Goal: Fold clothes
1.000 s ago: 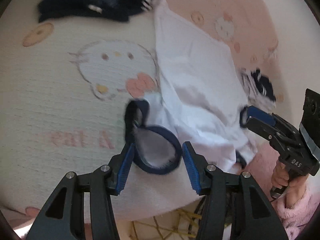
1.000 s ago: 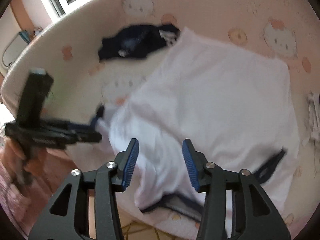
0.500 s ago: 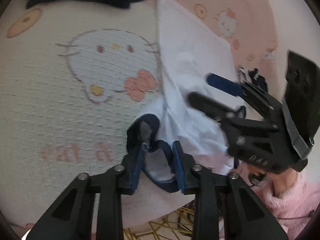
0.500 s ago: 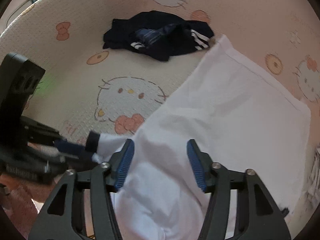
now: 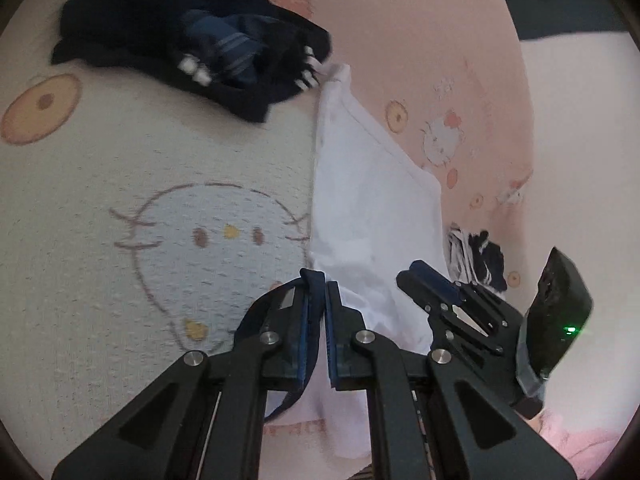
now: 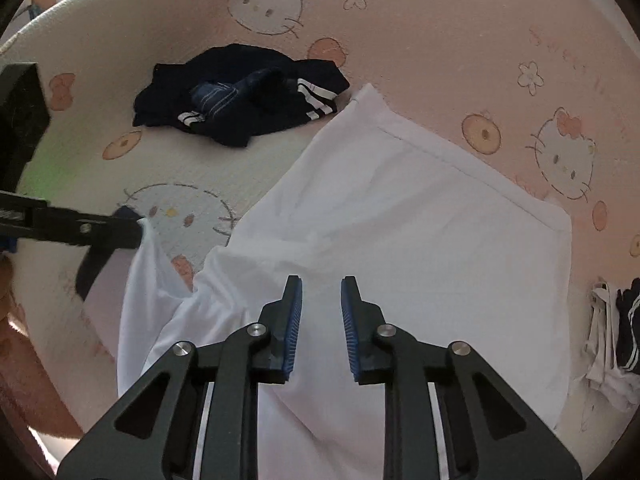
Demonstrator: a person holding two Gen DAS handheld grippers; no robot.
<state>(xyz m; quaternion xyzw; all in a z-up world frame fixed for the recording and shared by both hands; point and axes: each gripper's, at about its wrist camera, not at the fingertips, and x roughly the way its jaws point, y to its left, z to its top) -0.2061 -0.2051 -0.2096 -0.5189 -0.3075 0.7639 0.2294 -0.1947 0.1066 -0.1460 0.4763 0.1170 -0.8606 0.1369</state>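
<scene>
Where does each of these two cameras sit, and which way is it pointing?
Left wrist view: rides the left gripper, looking down its fingers, closing on the navy trim of the white shirt; the right gripper shows too.
Right wrist view: rides the right gripper, jaws closing over the white shirt; the left gripper shows.
Both share the shirt, the dark clothes pile and the cat-print mat.

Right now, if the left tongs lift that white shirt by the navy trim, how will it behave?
The white shirt is probably floppy: it already drapes in soft folds beside the left tongs, which are closing on its navy trim. It looks thin, so likely light. The free part would probably hang and drag over the blanket rather than lift flat.
</scene>
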